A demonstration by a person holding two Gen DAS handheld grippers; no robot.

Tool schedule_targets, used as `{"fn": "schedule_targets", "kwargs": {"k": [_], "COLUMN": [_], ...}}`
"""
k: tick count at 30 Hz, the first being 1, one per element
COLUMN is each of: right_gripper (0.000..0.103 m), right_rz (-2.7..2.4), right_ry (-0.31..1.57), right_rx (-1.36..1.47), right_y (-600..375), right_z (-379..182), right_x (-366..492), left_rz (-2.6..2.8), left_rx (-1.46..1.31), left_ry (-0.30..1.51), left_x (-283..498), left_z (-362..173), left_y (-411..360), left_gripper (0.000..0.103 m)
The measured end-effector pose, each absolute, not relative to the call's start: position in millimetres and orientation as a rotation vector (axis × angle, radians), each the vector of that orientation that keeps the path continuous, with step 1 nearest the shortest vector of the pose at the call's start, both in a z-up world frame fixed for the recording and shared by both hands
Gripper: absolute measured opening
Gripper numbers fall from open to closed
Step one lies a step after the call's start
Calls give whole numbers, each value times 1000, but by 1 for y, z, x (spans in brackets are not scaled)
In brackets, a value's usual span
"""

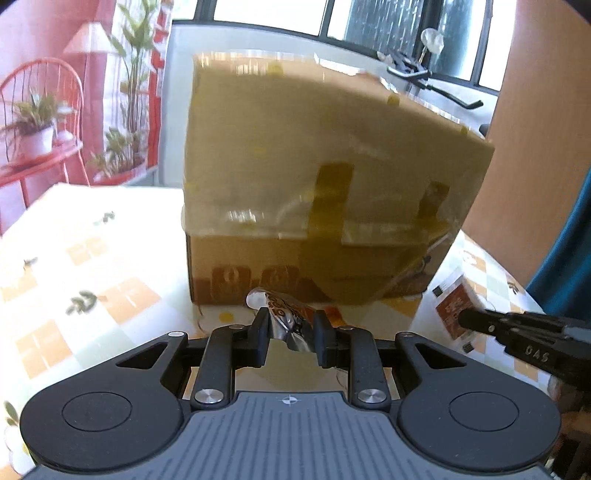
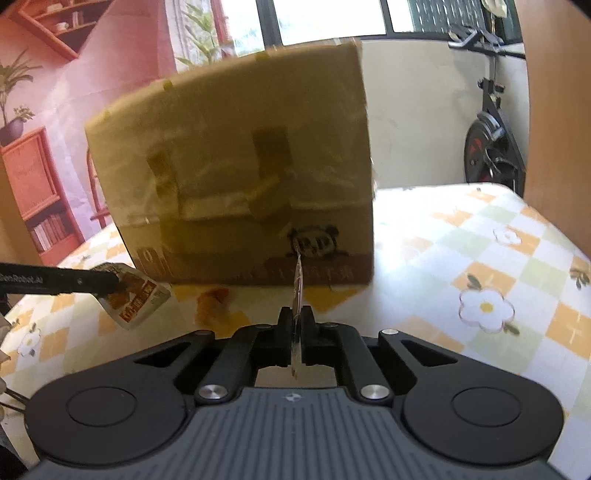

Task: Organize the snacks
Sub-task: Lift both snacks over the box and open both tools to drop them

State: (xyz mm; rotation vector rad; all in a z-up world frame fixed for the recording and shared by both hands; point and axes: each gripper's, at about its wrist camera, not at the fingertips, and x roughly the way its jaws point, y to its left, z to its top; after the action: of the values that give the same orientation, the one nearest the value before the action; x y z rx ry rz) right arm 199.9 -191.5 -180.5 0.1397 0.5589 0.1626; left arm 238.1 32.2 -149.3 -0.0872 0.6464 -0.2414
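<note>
A tabletop (image 2: 480,236) under a checked cloth of orange, green and white squares with printed flowers fills the foreground. Behind it, bright windows (image 1: 266,14) let in daylight. A pink mural (image 2: 122,55) shows shelves and potted plants. An exercise bike (image 2: 491,144) stands by the white wall (image 2: 410,110).

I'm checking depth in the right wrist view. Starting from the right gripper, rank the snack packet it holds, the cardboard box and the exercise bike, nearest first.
1. Snack packet: pinched edge-on in the right gripper.
2. Cardboard box: straight ahead on the table.
3. Exercise bike: far right, beyond the table.
</note>
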Motion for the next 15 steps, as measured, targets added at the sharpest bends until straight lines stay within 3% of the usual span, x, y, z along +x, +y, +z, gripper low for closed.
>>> {"fn": "schedule_targets", "kwargs": {"k": [15], "right_gripper": [5], "right_rz": [212], "right_ry": [311], "right_rx": [169], "right_y": [-192], "right_z": [-87], "right_x": [202], "left_rz": [-222], "left_rx": [-151], "left_ry": [416], "left_x": [237], "left_z": [-55], "left_y": [63], "left_gripper": [26]}}
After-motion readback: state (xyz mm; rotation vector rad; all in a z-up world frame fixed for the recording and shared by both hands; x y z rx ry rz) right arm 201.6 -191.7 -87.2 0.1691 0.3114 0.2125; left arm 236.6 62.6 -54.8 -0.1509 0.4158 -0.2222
